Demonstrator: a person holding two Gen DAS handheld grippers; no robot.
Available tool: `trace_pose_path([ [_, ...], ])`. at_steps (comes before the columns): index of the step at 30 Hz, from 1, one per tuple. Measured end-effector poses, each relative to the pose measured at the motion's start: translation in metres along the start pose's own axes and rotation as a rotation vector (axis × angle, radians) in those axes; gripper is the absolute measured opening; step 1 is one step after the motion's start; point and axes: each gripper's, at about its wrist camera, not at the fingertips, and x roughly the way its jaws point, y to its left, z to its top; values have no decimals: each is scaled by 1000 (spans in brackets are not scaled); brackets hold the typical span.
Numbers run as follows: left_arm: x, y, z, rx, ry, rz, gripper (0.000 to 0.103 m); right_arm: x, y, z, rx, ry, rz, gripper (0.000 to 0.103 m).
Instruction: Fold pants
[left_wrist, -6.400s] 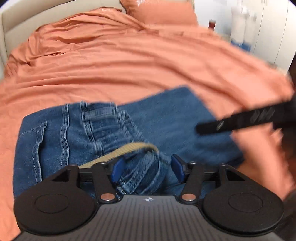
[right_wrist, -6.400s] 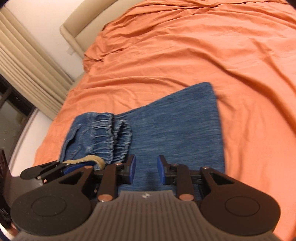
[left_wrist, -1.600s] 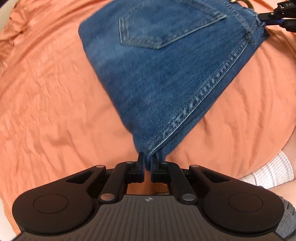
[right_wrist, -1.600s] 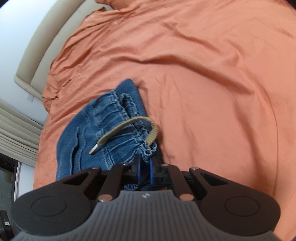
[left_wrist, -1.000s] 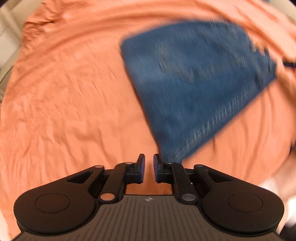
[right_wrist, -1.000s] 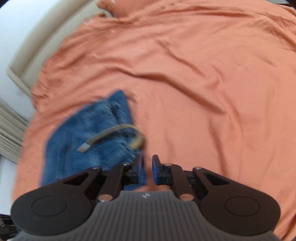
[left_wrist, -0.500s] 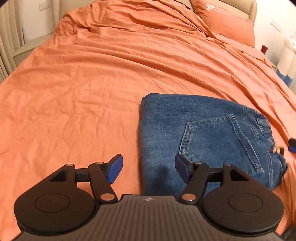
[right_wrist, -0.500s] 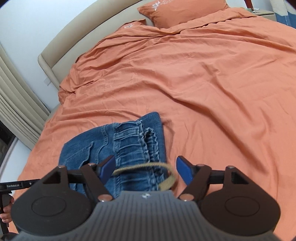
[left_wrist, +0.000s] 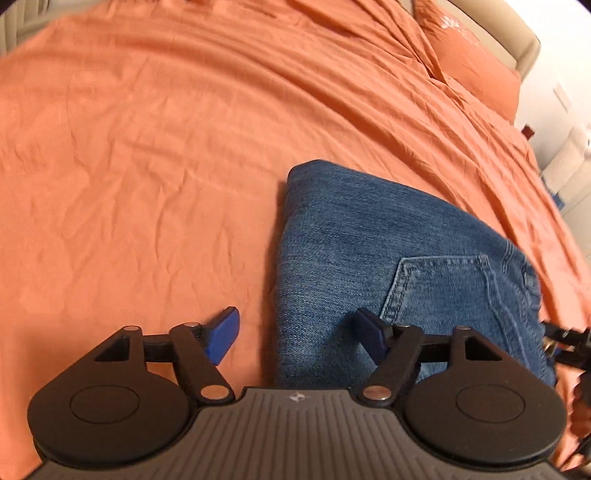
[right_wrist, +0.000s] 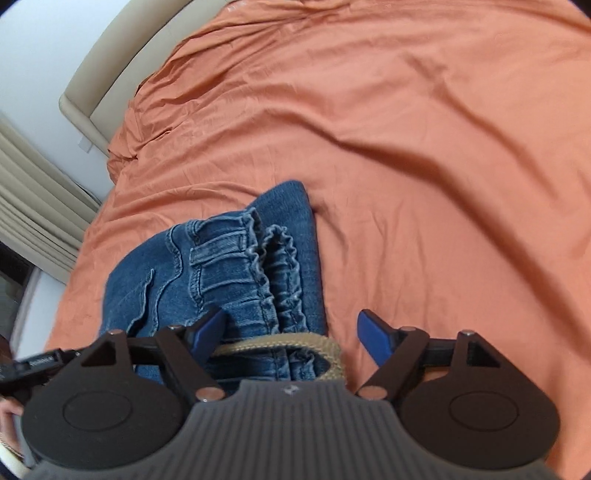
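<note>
Left wrist view takes in the wide orange bedsheet-covered bed, and on its near right part lies the folded blue denim pants, a thick flat bundle with a back pocket showing on top. The right wrist view shows the same pants from their other end, with the gathered elastic waistband and a tan woven drawstring looped at the near edge.

Biggest risk, as I judge it: the bundle is several layers deep and nothing pins it, so a nudge from either tool could make the top layer slide and the fold spring loose. The soft, wrinkled sheet underneath would help that slip along. A smaller risk is the drawstring: its loop lies right between the jaws of the right hand-held gripper and could snag on a pad, dragging the waistband askew.

In the left view the bundle's long axis runs from the smooth folded edge at far left to the waistband end at near right. In the right view the waistband faces the camera and the folded end points away toward the far side of the bed.

The left hand-held gripper has just been opening and stands wide, one pad over the sheet and one over the denim, gripping nothing. The right one has likewise just been opening; its pads are spread and press on nothing.
</note>
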Motion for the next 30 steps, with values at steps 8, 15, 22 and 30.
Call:
trace_pose_path([
  [8,16,30,3,-156,45,-142,91,16,-25,9,134,55,127,77],
  [15,22,36,-1,-178,58,-192,91,26,-28,12,148,86,200,64],
  [22,22,41,-5,-237,90,-258,55,28,-28,10,158,131,242,53],
  [30,16,36,-4,-244,50,-278,18,19,-29,10,172,97,289,24],
])
